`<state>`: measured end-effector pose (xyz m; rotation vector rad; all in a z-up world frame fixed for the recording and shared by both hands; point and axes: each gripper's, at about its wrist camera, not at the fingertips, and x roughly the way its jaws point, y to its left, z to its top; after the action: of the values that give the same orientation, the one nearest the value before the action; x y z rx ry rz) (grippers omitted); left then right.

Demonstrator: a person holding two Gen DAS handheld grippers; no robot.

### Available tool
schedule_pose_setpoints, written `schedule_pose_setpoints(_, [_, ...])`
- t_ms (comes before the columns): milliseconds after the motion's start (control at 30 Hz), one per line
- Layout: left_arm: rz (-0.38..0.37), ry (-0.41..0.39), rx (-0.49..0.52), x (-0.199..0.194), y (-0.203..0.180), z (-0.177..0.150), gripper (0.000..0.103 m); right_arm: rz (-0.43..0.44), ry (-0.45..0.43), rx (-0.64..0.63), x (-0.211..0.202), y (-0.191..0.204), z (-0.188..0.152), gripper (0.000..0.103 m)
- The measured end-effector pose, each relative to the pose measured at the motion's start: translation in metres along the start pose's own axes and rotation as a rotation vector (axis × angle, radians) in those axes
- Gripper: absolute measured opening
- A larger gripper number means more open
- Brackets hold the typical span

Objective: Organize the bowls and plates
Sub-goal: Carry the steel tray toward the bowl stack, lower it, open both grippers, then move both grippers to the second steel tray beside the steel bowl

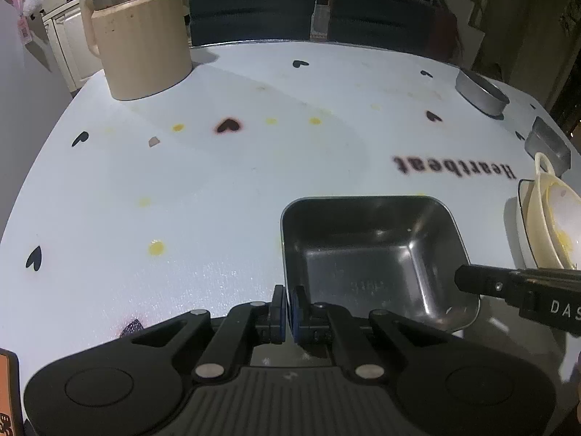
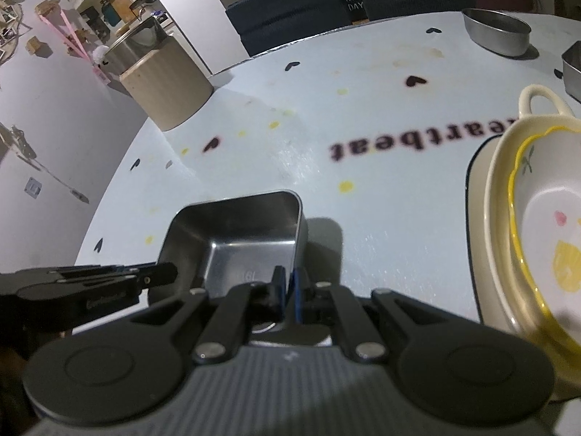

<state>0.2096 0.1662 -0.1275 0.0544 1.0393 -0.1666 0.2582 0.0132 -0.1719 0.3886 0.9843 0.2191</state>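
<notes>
A square steel tray (image 1: 370, 254) sits on the white table, held by both grippers. My left gripper (image 1: 289, 309) is shut on its near left rim. My right gripper (image 2: 288, 290) is shut on the tray's near rim (image 2: 232, 239); its body reaches in from the right in the left wrist view (image 1: 515, 290). A stack of cream and yellow bowls on a plate (image 2: 530, 218) stands right of the tray, also seen in the left wrist view (image 1: 548, 221).
A beige jug (image 1: 138, 36) stands at the far left of the table (image 1: 218, 181). A round steel pan (image 2: 497, 31) and another steel container (image 2: 573, 69) sit at the far right. Dark chairs (image 1: 254, 11) stand behind the table.
</notes>
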Motion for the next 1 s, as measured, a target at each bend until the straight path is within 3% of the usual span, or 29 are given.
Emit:
schedule_pose_setpoints(367, [0.008,0.014,0.0,0.0,0.001,-0.001,0.01,-0.009,-0.002,-0.022,0.002,0.002,0.0,0.006])
schedule_pose_setpoints(433, [0.015,0.014,-0.005,-0.002,0.002,0.0,0.02,-0.01,-0.001,-0.028,0.001,0.003,0.0,0.01])
schedule_pose_setpoints(500, [0.017,0.002,-0.014,-0.007,0.005,0.001,0.039,-0.01,-0.009,-0.037,0.0,0.005,0.0,0.013])
schedule_pose_setpoints(600, [0.022,-0.033,-0.027,-0.019,0.008,0.002,0.063,-0.011,-0.045,-0.071,-0.007,0.011,0.002,0.053])
schedule_pose_setpoints(667, [0.026,-0.057,-0.041,-0.027,0.009,0.005,0.075,-0.001,-0.065,-0.102,-0.012,0.015,0.003,0.063])
schedule_pose_setpoints(733, [0.021,-0.083,-0.071,-0.037,0.009,0.011,0.082,0.003,-0.081,-0.122,-0.02,0.018,0.006,0.079])
schedule_pose_setpoints(800, [0.024,-0.124,-0.094,-0.046,0.006,0.021,0.095,0.013,-0.105,-0.146,-0.03,0.018,0.01,0.091])
schedule_pose_setpoints(867, [0.024,-0.174,-0.108,-0.054,0.0,0.031,0.102,0.005,-0.142,-0.162,-0.045,0.014,0.017,0.096])
schedule_pose_setpoints(1000, [0.012,-0.228,-0.118,-0.061,-0.022,0.048,0.103,-0.029,-0.206,-0.169,-0.076,-0.008,0.036,0.102])
